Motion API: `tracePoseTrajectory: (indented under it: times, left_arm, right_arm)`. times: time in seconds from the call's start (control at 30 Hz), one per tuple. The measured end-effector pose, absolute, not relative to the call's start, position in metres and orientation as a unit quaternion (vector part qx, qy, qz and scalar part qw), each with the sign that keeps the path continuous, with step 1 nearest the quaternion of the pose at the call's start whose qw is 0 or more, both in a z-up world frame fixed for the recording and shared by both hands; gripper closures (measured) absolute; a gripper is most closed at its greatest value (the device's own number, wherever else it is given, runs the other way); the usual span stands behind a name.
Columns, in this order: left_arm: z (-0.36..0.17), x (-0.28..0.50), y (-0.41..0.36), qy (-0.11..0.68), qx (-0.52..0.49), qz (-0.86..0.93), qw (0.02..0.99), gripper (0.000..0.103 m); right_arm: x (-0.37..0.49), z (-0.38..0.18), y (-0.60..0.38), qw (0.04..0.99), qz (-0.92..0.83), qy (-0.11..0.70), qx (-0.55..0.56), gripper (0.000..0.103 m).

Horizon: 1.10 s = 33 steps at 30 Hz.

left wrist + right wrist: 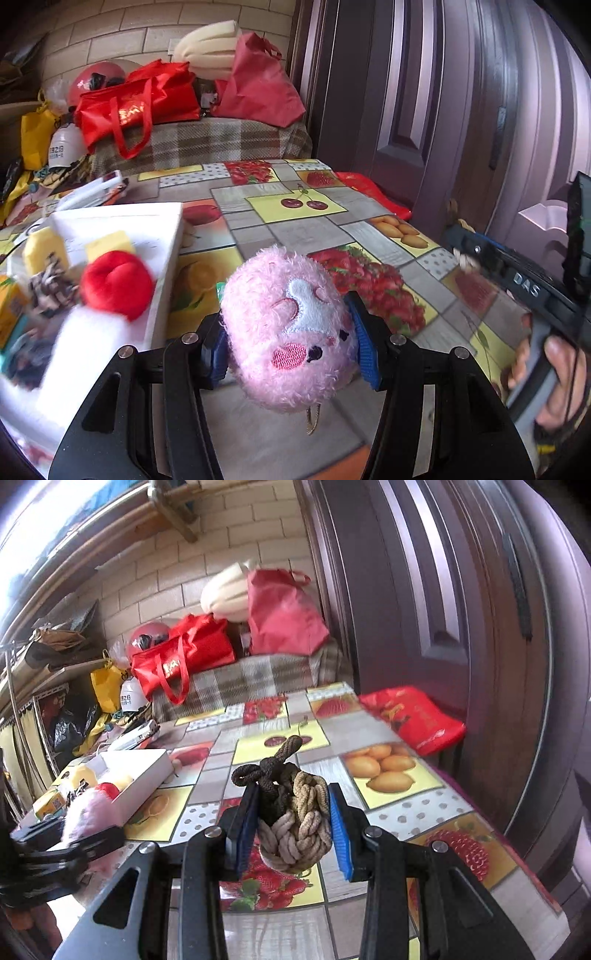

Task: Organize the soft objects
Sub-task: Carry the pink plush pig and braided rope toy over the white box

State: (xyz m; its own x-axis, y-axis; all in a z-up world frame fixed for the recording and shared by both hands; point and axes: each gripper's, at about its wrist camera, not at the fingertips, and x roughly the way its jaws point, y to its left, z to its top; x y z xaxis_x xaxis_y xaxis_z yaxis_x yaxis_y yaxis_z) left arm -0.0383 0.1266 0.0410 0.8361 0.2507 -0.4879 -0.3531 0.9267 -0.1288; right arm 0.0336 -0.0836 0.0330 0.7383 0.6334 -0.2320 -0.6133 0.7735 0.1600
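We pinch a fluffy pink plush toy [291, 328] in our left gripper [291, 339] above the fruit-print tablecloth [303, 218], its long axis tilted and its face toward the camera; our right gripper [291, 812] squeezes a braided brown-and-beige rope ball [293, 812], whose loop points away. Either could slip short of the white cardboard tray [162, 236]

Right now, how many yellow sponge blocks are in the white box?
2: one yellow block at the box's far left, another yellow block beside it, behind the red ball. The white box could hide more.
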Motion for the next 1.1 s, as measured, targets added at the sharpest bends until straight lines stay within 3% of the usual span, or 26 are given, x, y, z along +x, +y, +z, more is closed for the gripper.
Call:
tracePoseTrajectory:
  times: [0.3, 1.1]
  left_arm:
    - [0.047, -0.116, 0.142, 0.198, -0.087, 0.186, 0.958, 0.047]
    - [0.039, -0.226, 0.248, 0.148, -0.181, 0.295, 0.926, 0.047]
  right_arm:
    - [-0.002, 0.036, -0.063, 0.935, 0.341, 0.098, 0.001, 0.066]
    - [-0.026, 0.034, -0.033, 0.929, 0.358, 0.095, -0.015, 0.066]
